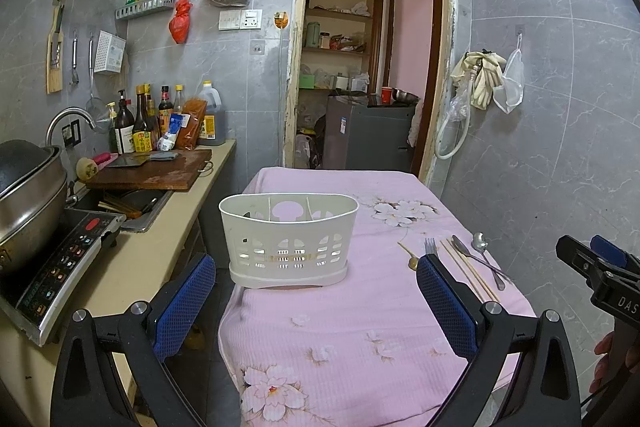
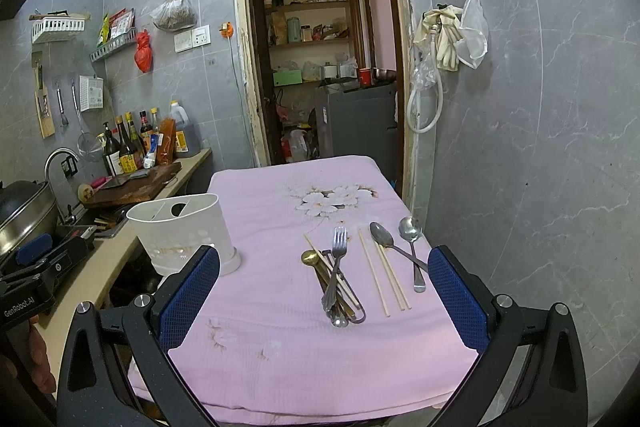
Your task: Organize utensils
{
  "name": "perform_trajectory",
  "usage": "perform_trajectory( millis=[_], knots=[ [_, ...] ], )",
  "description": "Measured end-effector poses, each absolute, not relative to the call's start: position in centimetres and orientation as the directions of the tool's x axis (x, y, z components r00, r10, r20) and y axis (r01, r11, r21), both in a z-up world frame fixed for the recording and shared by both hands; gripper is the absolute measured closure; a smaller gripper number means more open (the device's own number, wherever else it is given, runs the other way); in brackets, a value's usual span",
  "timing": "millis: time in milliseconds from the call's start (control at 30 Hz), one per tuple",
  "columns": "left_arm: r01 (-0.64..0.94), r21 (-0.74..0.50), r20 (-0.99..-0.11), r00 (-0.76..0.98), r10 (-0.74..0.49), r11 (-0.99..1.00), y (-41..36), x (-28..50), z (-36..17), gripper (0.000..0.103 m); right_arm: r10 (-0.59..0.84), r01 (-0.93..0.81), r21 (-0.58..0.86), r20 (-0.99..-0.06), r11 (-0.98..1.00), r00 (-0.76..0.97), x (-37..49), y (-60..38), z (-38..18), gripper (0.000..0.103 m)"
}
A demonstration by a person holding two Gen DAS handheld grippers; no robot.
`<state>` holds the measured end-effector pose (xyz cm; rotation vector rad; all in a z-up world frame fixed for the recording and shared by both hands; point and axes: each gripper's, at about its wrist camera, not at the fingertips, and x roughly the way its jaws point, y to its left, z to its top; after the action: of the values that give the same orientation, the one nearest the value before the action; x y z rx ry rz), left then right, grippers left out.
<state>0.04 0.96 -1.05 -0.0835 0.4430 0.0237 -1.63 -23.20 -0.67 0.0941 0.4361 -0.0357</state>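
Observation:
A white slotted utensil holder (image 1: 289, 239) stands upright at the left edge of the pink flowered tablecloth (image 1: 340, 327); it also shows in the right wrist view (image 2: 184, 231). Its compartments look empty. On the cloth's right side lie a fork (image 2: 338, 259) on a pile with a gold spoon (image 2: 310, 258), a pair of chopsticks (image 2: 384, 275) and two steel spoons (image 2: 384, 239). My left gripper (image 1: 316, 291) is open and empty, facing the holder. My right gripper (image 2: 324, 287) is open and empty, with the utensil pile between its fingers' line of sight.
A kitchen counter (image 1: 160, 239) runs along the left with an induction cooker (image 1: 60, 259), a steel pot (image 1: 28, 195), a sink, a cutting board (image 1: 152, 171) and sauce bottles (image 1: 140, 123). A doorway (image 1: 360, 67) opens behind the table. A grey tiled wall is at the right.

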Motion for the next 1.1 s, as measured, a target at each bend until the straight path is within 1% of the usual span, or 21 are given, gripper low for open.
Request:
perform_trajectory(
  millis=[233, 400, 567, 700, 833, 967, 1100],
  knots=[
    [-0.036, -0.066, -0.431, 0.902, 0.004, 0.997, 1.4, 0.0, -1.5, 0.002, -0.016, 0.057, 0.084, -0.421, 0.995, 0.907, -1.7, -22.9, -0.9, 0.001],
    [-0.043, -0.064, -0.404, 0.915, 0.013, 0.997, 1.6, 0.6, -0.8, 0.002, -0.02, 0.063, 0.094, -0.4, 0.994, 0.916, -1.9, -21.9, -1.7, 0.001],
    [-0.027, -0.064, -0.375, 0.927, 0.001, 0.998, 1.3, 1.7, -0.3, 0.002, -0.043, 0.078, 0.08, -0.376, 0.994, 0.925, -1.7, -22.3, -0.9, 0.001],
    [0.0, -0.058, -0.369, 0.929, -0.021, 0.998, 0.0, 3.2, 0.2, 0.002, -0.06, 0.091, 0.068, -0.363, 0.994, 0.93, -0.2, -23.9, 0.7, 0.001],
    [0.026, -0.066, -0.387, 0.921, -0.05, 0.997, -1.9, 5.1, 0.3, 0.002, -0.04, 0.074, 0.078, -0.372, 0.994, 0.927, 1.4, -26.2, 1.4, 0.001],
    [0.052, -0.083, -0.431, 0.899, -0.083, 0.995, -4.4, 7.5, -0.3, 0.002, -0.018, 0.054, 0.08, -0.399, 0.995, 0.917, 3.9, -29.1, 1.3, 0.001],
    [0.065, -0.109, -0.494, 0.862, -0.111, 0.992, -7.7, 10.7, -1.5, 0.002, 0.035, 0.014, 0.102, -0.459, 0.995, 0.888, 6.9, -32.3, 0.2, 0.001]
  ],
)
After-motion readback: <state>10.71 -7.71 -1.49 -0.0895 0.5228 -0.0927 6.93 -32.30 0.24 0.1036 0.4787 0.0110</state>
